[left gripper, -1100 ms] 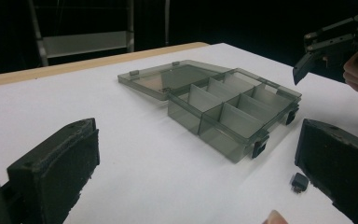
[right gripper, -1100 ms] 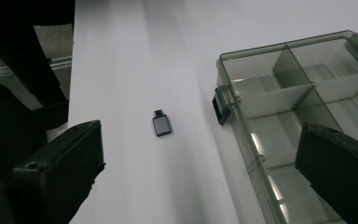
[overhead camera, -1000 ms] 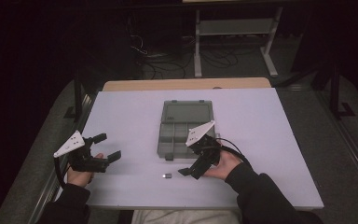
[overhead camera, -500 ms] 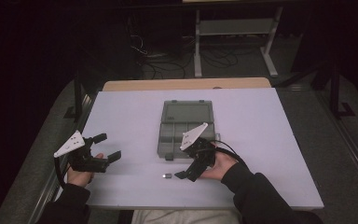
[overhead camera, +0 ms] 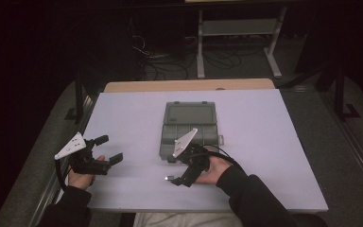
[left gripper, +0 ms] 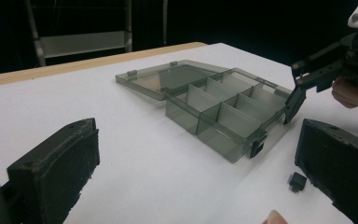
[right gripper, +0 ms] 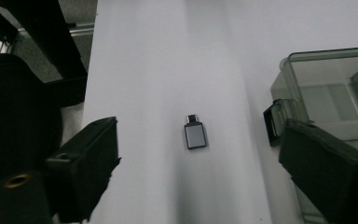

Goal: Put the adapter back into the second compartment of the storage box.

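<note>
smoke-grey plastic box (overhead camera: pixel 189 130) sits open near the middle of the white table (overhead camera: pixel 274 142), its lid laid flat toward twelve o'clock and its divided compartments looking empty. a small dark adapter (right gripper: pixel 195 135) with a grey face lies flat on the table just off the box's near corner, at about seven o'clock from it, not touching it. the right gripper (overhead camera: pixel 176 176) points down over that adapter; its jaws have just been closing in but stand apart, one on each side of the piece, with bare table between pads and adapter. the left gripper (overhead camera: pixel 108 149) rests off at nine o'clock, well apart from the box, jaws wide with nothing between them, aimed across toward the box and the adapter.
</note>
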